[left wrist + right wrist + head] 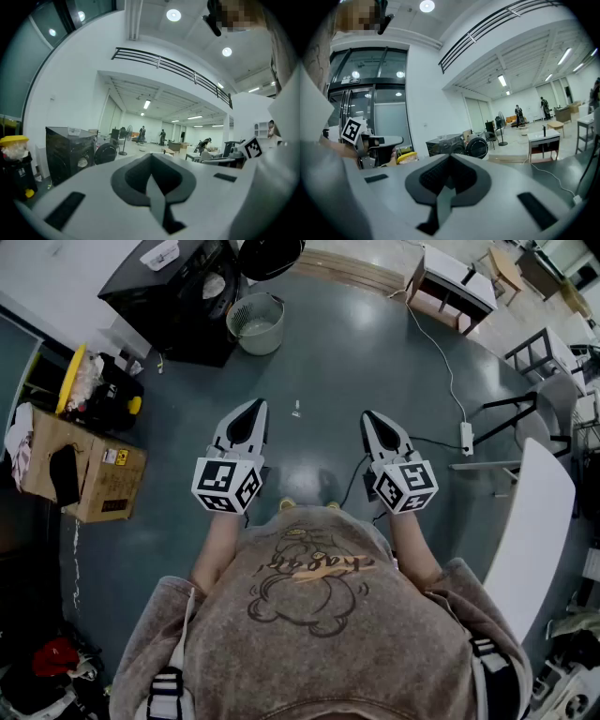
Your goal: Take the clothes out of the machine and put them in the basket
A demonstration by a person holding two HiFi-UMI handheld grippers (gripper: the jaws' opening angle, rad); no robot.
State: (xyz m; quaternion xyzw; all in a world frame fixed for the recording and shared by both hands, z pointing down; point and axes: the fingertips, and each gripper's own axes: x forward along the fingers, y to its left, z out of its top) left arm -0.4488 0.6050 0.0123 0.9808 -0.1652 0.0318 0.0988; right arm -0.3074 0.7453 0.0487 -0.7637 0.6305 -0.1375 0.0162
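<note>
The black washing machine (178, 296) stands at the far left of the head view, its round door (272, 254) swung open. Something pale shows in its drum opening (214, 285). A grey-green basket (255, 324) sits on the floor just right of the machine. My left gripper (257, 406) and right gripper (367, 415) are held side by side in front of my chest, well short of both. Each is shut with nothing between its jaws. The left gripper (151, 157) sees the machine (70, 152) at its left. The right gripper (451, 157) sees the machine (450, 144) straight ahead.
A cardboard box (89, 470) and a yellow-lidded bin (94, 381) stand along the left. A white table (530, 521) lies at the right, with a power strip (466, 437) and its cable on the floor. A low bench (450, 287) stands far right. A small scrap (296, 409) lies ahead.
</note>
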